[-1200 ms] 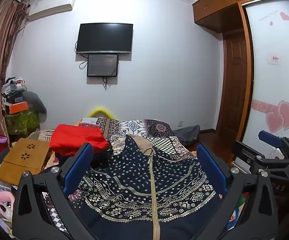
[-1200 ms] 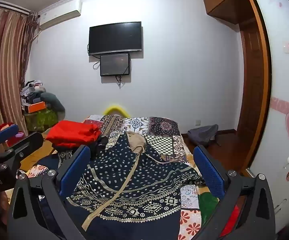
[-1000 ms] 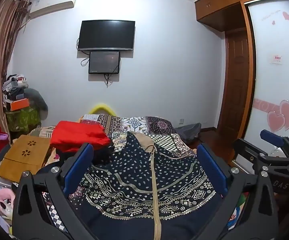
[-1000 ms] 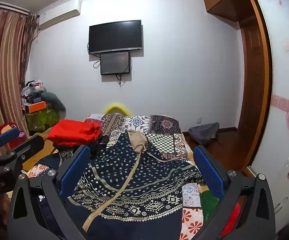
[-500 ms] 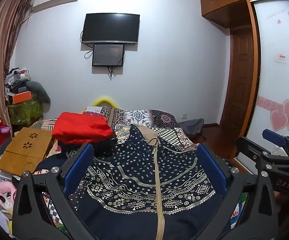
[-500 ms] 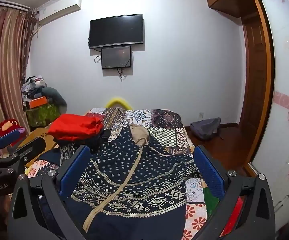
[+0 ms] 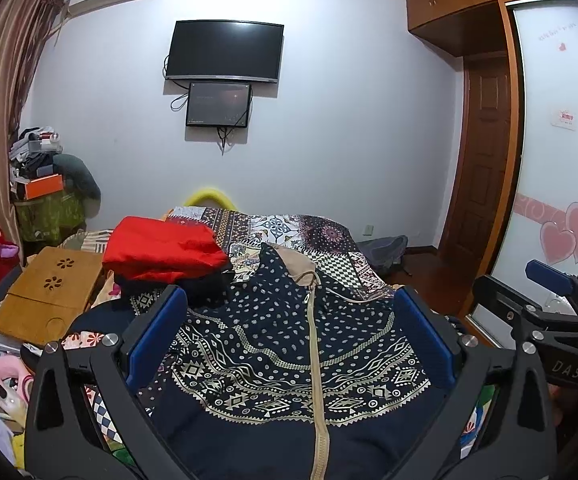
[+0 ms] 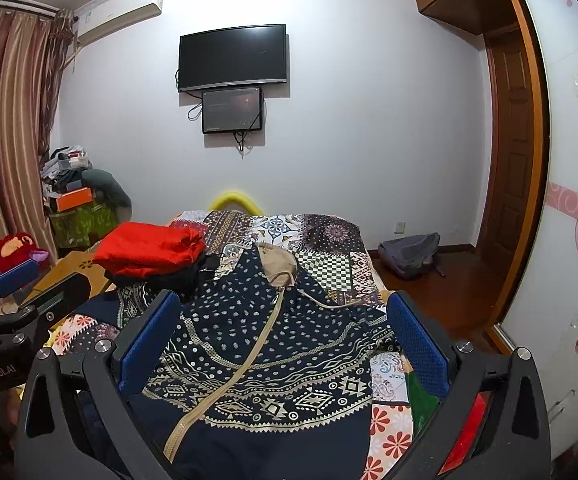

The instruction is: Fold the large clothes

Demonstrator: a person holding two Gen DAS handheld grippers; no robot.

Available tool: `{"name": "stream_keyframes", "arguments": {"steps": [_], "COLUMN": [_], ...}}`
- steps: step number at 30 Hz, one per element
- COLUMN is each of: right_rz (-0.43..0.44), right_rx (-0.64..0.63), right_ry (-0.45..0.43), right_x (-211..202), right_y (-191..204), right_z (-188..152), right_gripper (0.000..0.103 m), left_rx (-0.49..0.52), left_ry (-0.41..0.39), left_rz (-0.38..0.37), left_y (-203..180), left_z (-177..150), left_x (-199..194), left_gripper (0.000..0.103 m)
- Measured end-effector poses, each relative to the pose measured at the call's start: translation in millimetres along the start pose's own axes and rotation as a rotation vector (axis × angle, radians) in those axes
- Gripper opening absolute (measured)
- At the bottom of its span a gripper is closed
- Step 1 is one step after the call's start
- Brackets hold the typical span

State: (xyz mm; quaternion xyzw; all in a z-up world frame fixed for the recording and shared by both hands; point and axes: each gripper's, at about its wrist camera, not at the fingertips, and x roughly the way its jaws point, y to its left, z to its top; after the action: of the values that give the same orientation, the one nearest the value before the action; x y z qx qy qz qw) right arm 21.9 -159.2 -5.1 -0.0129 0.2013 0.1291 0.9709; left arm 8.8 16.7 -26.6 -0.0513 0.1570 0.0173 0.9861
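Note:
A large navy patterned jacket (image 7: pixel 281 344) (image 8: pixel 257 344) with a beige zip and a beige hood lies spread flat on the bed, front side up. My left gripper (image 7: pixel 289 336) hovers open above its lower half, holding nothing. The right gripper (image 8: pixel 285 336) is open too, above the jacket's lower right part. Each view catches the other gripper at its edge: the right gripper (image 7: pixel 545 308) at the right, the left gripper (image 8: pixel 13 308) at the left.
A folded red garment (image 7: pixel 161 250) (image 8: pixel 149 250) sits on dark clothes at the bed's left. The patchwork bedspread (image 7: pixel 309 232) shows beyond the jacket. A wooden lap table (image 7: pixel 49 292) and toys crowd the left side; a grey bag (image 8: pixel 409 254) lies on the floor by the wardrobe.
Both grippers have tipped slightly downward and nearer the bed, so the jacket fills more of the views. The jacket itself has not moved.

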Motion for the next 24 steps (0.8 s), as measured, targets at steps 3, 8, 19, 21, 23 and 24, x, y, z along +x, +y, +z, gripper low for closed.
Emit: {"name": "stream_keyframes", "arguments": {"steps": [3,8,19,21,23,24], "right_rz": [0.0,-0.001,-0.001,0.0,0.0,0.001], "right_rx": [0.0,-0.002,-0.001,0.0,0.001,0.001], "right_ry": [0.0,0.0,0.004,0.005,0.008,0.009], "right_x": [-0.2,-0.1,1.7,2.4,3.0,3.4], "right_y": [0.2,0.5,-1.6,-2.5,-3.1,-3.1], "right_z": [-0.3,-0.2,-1.0,-2.3,-3.7,-4.1], "right_gripper": [0.102,0.102,0.102,0.102,0.102,0.102], "left_rx": [-0.001,-0.003,-0.007,-0.004,-0.004,-0.006], "left_ry": [0.001,0.003,0.014,0.014,0.014,0.015], "left_rz": [0.002,0.003,-0.004,-0.003,-0.001,-0.001], "left_y": [-0.3,0.0,-0.2,-0.9,-0.4,-0.1], "left_z": [-0.2,-1.0,-2.0,-2.7,-3.3,-3.4], "left_x": [-0.2,0.5,1.9,1.8,2.6,2.9], "left_gripper": [0.103,0.103,0.103,0.103,0.103,0.103]}}
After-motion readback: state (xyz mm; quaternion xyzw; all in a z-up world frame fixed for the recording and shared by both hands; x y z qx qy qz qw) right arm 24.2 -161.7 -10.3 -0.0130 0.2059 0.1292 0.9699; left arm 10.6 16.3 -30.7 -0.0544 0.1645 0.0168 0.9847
